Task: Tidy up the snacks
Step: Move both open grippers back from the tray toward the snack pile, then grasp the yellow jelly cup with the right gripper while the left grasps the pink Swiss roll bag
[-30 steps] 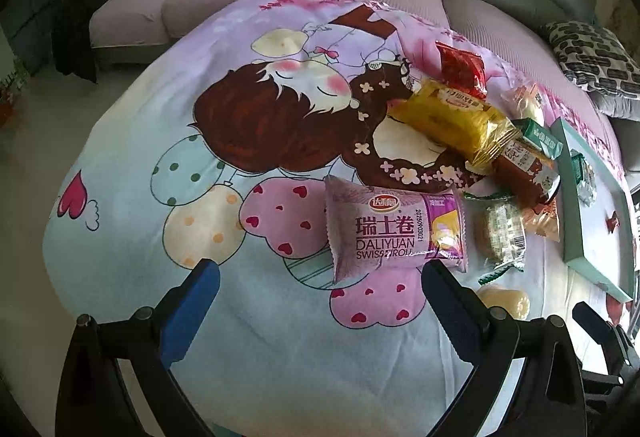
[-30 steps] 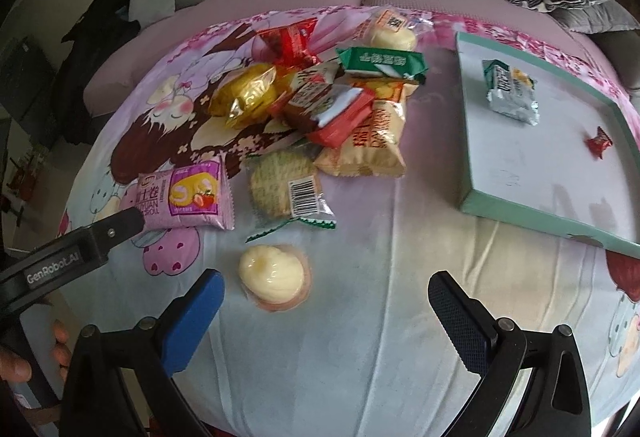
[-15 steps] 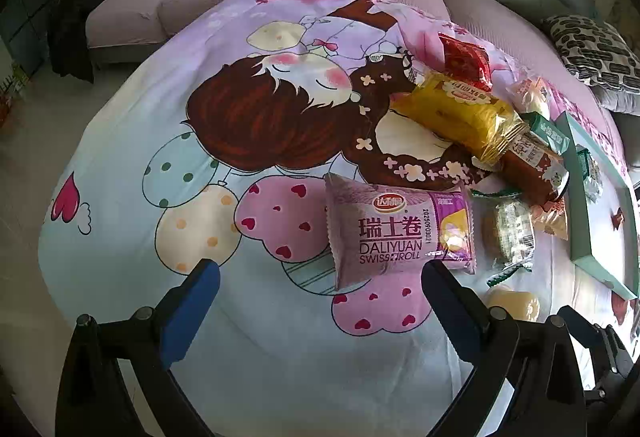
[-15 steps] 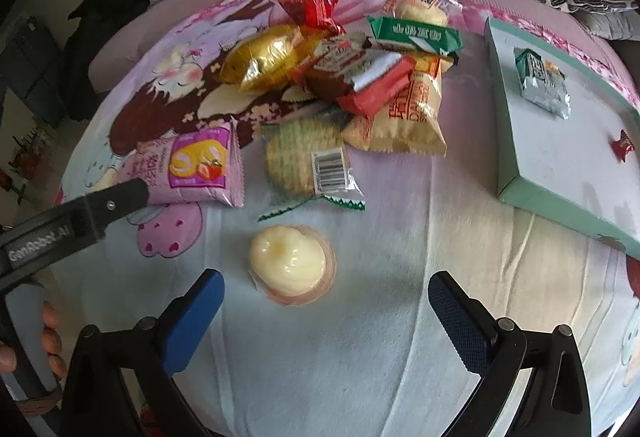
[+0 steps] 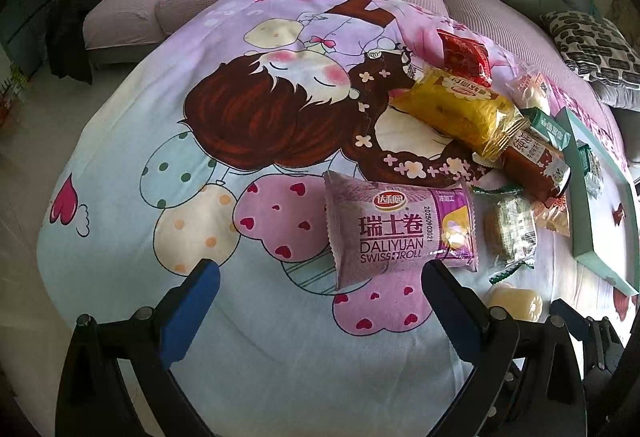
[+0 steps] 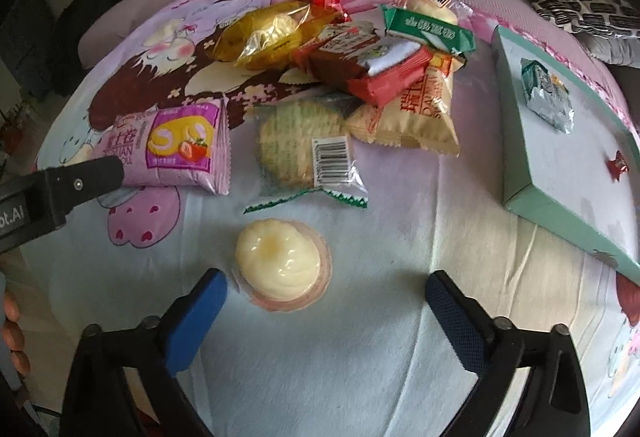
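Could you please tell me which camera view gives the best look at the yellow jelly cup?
The right wrist view shows the jelly cup best: whole, close, from above, just beyond the gripper's fingertips. In the left wrist view, the jelly cup sits small at the lower right, partly hidden behind that gripper's finger.

Crinkly wrapped snack packets on cartoon sheet [image 6: 182, 145]: nine
Pale yellow round jelly cups [image 6: 280, 263]: one
Flat teal rectangular boxes [image 6: 560, 213]: one
Items on box [image 6: 546, 95]: two

right gripper [image 6: 322, 295] closing, nothing pinched – jelly cup [image 6: 282, 265] just beside its left finger, biscuit pack [image 6: 304, 147] beyond the cup.
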### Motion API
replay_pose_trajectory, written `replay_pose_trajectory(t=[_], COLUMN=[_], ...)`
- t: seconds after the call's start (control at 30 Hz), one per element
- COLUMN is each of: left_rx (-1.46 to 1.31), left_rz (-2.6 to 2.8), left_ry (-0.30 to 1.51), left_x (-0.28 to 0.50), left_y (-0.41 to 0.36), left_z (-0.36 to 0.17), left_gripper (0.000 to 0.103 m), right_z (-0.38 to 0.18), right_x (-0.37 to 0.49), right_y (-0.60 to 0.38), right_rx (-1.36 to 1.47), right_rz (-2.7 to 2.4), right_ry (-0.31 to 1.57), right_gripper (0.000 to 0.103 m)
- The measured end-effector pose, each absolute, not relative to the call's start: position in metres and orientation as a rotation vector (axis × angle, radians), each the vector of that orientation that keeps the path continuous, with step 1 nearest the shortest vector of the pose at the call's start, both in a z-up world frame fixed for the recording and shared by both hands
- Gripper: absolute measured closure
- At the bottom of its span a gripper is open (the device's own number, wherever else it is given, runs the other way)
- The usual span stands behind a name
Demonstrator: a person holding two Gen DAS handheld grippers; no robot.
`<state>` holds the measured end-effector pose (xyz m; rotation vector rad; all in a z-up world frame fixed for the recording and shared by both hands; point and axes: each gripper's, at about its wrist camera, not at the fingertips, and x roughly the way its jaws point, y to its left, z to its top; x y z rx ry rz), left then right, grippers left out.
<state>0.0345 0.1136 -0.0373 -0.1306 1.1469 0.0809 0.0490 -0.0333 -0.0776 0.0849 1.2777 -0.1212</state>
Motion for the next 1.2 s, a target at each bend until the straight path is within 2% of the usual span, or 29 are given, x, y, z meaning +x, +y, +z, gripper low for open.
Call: replay_pose_trajectory(t=[0.1,0.23,0.37,1.2], left_rx=[-0.13,-0.12,-0.091,-0.045], left_rz=[0.082,0.074,0.054,0.052], left_ry=[1.145,1.141,1.136,1.085], left_x=[0.035,0.036,0.037,0.074], left_y=[0.114,0.113,0.109,0.119], left_z=[-0.037,-0.035,-0.034,-0.023], left_gripper=[0.002,0.002,0.002,0.002], right_z=[-0.074,-0.071,-0.068,-0.063], right_x=[0.051,0.053,0.051,0.04], right_y=[-0.036,-0.034,-0.037,-0.066], right_rx=[0.106,0.117,0.134,0.19], right_rz=[-0.119,-0.095,-0.079,-0.093], right_ry=[1.257,1.243,1.239,1.24], right_gripper=[0.02,0.045,0.058,0.058])
